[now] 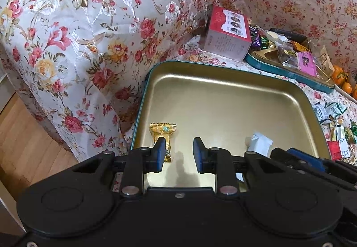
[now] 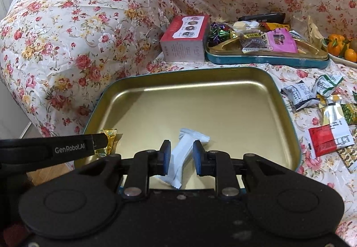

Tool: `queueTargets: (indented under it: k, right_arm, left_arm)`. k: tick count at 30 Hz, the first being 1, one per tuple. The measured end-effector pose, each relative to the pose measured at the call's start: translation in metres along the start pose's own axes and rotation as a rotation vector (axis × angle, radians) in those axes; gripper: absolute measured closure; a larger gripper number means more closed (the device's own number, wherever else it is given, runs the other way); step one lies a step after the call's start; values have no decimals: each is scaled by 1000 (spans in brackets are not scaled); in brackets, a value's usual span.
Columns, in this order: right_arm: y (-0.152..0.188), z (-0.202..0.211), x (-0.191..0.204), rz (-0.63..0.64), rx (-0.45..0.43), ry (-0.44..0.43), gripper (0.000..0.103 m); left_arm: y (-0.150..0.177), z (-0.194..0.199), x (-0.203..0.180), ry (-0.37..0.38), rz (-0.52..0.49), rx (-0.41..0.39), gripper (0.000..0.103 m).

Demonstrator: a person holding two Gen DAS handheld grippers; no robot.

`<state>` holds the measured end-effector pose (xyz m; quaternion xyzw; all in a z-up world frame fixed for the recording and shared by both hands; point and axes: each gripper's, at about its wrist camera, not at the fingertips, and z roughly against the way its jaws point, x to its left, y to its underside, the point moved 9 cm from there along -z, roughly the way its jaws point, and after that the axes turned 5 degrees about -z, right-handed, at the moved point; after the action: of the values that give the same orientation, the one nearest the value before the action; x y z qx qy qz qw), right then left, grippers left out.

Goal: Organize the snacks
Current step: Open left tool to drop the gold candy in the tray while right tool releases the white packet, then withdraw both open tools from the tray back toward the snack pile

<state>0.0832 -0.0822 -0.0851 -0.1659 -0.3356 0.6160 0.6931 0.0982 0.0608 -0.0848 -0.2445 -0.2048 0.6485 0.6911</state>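
Right gripper (image 2: 180, 154), fingers nearly together, flanks the white packet (image 2: 186, 153) in the gold tray (image 2: 223, 99), contact unclear; left gripper (image 1: 177, 152) hangs spread and empty beside the gold candy (image 1: 162, 135), so either could slide on metal.

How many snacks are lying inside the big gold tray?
2. A gold candy lies near the tray's front left corner, beside the left gripper. A white packet lies at the front middle, between the right gripper's jaws. The grippers may hide more.
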Motion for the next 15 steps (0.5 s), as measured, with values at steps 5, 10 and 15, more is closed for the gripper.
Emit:
queueTargets:
  k: [5, 10, 15]
  right_arm:
    - [-4, 10, -8, 10, -33, 22, 77]
    - [-9, 24, -22, 16, -82, 51, 71]
    - [-12, 38, -46, 10, -121, 97, 66]
  left_arm:
    - [2, 0, -5, -3, -18, 2, 67]
    - [4, 1, -13, 0, -47, -3, 67]
    - [8, 2, -23, -4, -86, -10, 67]
